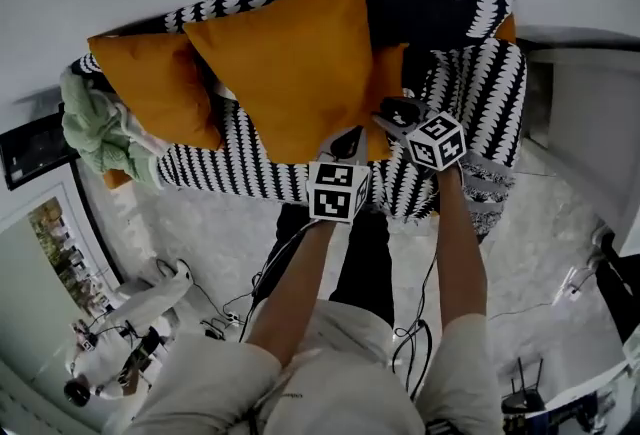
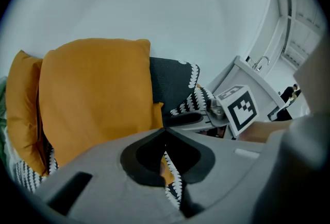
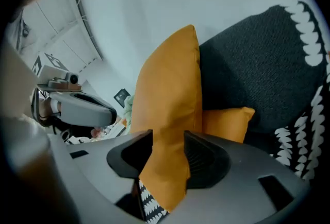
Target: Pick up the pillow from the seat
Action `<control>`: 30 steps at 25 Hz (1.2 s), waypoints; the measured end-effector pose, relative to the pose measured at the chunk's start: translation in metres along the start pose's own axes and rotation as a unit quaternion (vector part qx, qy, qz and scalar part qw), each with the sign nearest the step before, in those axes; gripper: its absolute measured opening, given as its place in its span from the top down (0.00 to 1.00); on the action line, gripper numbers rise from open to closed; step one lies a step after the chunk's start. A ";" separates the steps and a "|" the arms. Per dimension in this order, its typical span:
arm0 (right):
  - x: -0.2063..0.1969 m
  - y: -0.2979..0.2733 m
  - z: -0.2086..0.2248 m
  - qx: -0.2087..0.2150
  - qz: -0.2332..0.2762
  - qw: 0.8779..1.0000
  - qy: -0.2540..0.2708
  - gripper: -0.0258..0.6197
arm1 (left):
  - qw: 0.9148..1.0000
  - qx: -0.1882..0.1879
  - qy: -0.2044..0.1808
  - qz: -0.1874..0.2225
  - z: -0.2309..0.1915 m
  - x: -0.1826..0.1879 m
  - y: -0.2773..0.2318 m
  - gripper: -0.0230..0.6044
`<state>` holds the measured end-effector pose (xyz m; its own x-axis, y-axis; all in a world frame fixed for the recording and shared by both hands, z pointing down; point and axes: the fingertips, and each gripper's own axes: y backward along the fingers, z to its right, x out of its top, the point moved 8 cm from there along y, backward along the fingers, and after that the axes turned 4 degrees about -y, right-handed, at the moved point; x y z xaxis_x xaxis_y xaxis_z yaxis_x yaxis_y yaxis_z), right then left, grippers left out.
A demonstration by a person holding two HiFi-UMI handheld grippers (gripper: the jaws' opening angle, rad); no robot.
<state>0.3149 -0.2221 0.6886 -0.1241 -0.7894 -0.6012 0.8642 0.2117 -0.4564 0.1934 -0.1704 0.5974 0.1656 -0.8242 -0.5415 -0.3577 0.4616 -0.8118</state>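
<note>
A large orange pillow (image 1: pixel 300 63) stands tilted over the black-and-white patterned sofa seat (image 1: pixel 470 93). Both grippers are at its lower right corner. The tips of my left gripper (image 1: pixel 347 138) meet on the corner's edge (image 2: pixel 164 130), and a sliver of orange shows just behind them. Above them the pillow (image 2: pixel 98 99) fills the left gripper view. My right gripper (image 1: pixel 392 113) has a fold of the pillow (image 3: pixel 172 94) bunched between its jaws (image 3: pixel 168 135), touching both. Each gripper shows in the other's view: the right one (image 2: pixel 188 119) and the left one (image 3: pixel 77 107).
A second orange pillow (image 1: pixel 160 88) leans at the sofa's left end, beside a green cloth (image 1: pixel 95 123). A smaller orange cushion (image 1: pixel 385 88) lies behind the grippers. Cables (image 1: pixel 420 323) and white equipment (image 1: pixel 130 313) lie on the floor around my legs.
</note>
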 end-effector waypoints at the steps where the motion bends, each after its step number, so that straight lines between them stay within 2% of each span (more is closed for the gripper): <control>1: -0.002 -0.004 0.007 0.016 -0.009 1.000 0.000 0.70 | 1.000 0.002 -0.002 0.000 0.000 0.001 -0.006 0.95; 7: -0.027 -0.024 0.033 0.111 -0.079 0.990 -0.027 0.47 | 1.000 0.012 0.006 -0.004 0.002 -0.003 -0.032 0.95; 11: -0.042 -0.049 0.042 0.130 -0.110 0.985 -0.011 0.30 | 1.000 0.021 0.006 -0.010 -0.002 -0.013 -0.037 0.95; 15: -0.060 -0.072 0.046 0.178 -0.109 0.977 -0.036 0.26 | 0.999 0.028 0.009 -0.017 -0.006 -0.031 -0.038 0.95; 18: -0.073 -0.085 0.053 0.206 -0.105 0.970 -0.079 0.24 | 0.999 0.036 0.010 -0.014 -0.012 -0.040 -0.035 0.95; 21: -0.087 -0.092 0.056 0.250 -0.109 0.953 -0.131 0.22 | 0.999 0.044 0.013 -0.010 -0.026 -0.048 -0.036 0.95; 23: -0.097 -0.095 0.053 0.284 -0.119 0.941 -0.143 0.22 | 0.999 0.044 0.013 -0.006 -0.038 -0.054 -0.040 0.95; 25: -0.099 -0.097 0.050 0.307 -0.123 0.933 -0.140 0.22 | 0.999 0.038 0.010 -0.001 -0.046 -0.055 -0.046 0.95; 28: -0.094 -0.101 0.045 0.310 -0.137 0.934 -0.108 0.19 | 0.999 0.035 0.010 0.001 -0.052 -0.051 -0.053 0.95; 30: -0.094 -0.110 0.040 0.288 -0.150 0.941 -0.090 0.19 | 0.999 0.036 0.014 0.000 -0.053 -0.053 -0.055 0.95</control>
<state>0.2508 -0.1940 0.8212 -0.3644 -0.8600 -0.3571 0.9311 -0.3428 -0.1246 0.1557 -0.1700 0.6825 0.1400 -0.8320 -0.5368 -0.2915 0.4835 -0.8254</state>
